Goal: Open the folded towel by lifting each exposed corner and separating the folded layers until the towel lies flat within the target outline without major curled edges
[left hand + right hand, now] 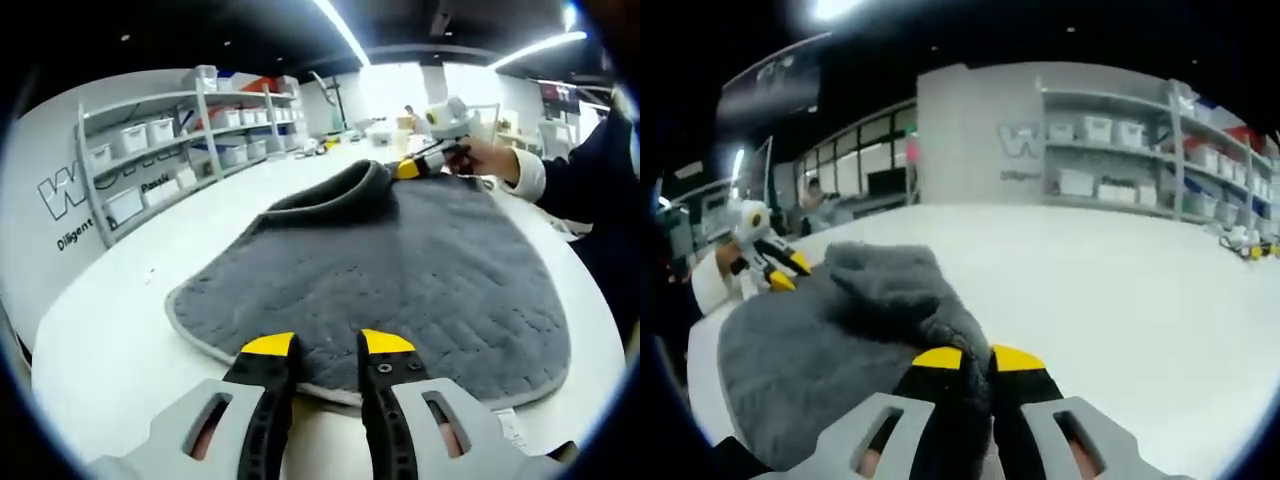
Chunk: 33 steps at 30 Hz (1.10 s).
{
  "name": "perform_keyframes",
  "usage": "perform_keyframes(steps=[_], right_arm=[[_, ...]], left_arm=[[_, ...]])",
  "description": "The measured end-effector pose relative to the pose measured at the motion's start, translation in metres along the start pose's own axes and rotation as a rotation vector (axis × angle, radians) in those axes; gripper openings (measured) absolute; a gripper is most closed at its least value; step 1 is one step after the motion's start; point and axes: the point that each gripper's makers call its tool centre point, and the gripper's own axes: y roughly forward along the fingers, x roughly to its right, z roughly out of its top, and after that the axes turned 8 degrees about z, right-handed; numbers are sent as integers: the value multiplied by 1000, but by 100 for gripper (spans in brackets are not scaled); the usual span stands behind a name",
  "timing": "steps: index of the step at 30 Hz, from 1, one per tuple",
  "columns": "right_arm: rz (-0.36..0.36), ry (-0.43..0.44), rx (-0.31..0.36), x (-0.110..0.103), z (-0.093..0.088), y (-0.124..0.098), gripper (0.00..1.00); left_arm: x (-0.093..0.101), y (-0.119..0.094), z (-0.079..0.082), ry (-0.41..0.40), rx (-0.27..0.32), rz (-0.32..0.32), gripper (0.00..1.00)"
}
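The grey towel [400, 280] lies across the white table [120, 330], mostly spread, though one corner is lifted into a curled ridge toward the table's far edge. The right gripper [976, 356] has its yellow-tipped jaws pressed together on a bunch of that raised cloth — the fabric [910, 290] humps up just ahead of the tips. The left gripper [328, 343] sits at the near hem with its jaws a little apart, over the pale edging, with nothing between them as far as I can tell.

No target outline can be made out on the table. To finish this well, I'd say the pinched corner wants carrying outward and low, away from the towel's middle, so the layer peels rather than drags — while the left tongs pin the near hem.
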Motion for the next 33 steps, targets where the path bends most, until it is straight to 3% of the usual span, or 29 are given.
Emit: perform_keyframes(steps=[5,11,15,21,27,33], right_arm=[[-8,-61,0,1,0,-4,7],[5,-195,-26,-2,1,-13,10],[6,-358,-32,-7,6,-17,11],[7,-514,-23,-17,18,-21,15],[40,-808,-51,-41,32,-16,16],[84,-861,-57,-58,32,-2,17]], left_arm=[[0,0,-1,-1,1,0,23],[0,-1,-1,-1,3,1,23],[0,-1,-1,2,3,3,23],[1,-1,-1,1,3,3,23],[0,-1,-1,-4,4,2,23],[1,-1,-1,-4,4,2,23]])
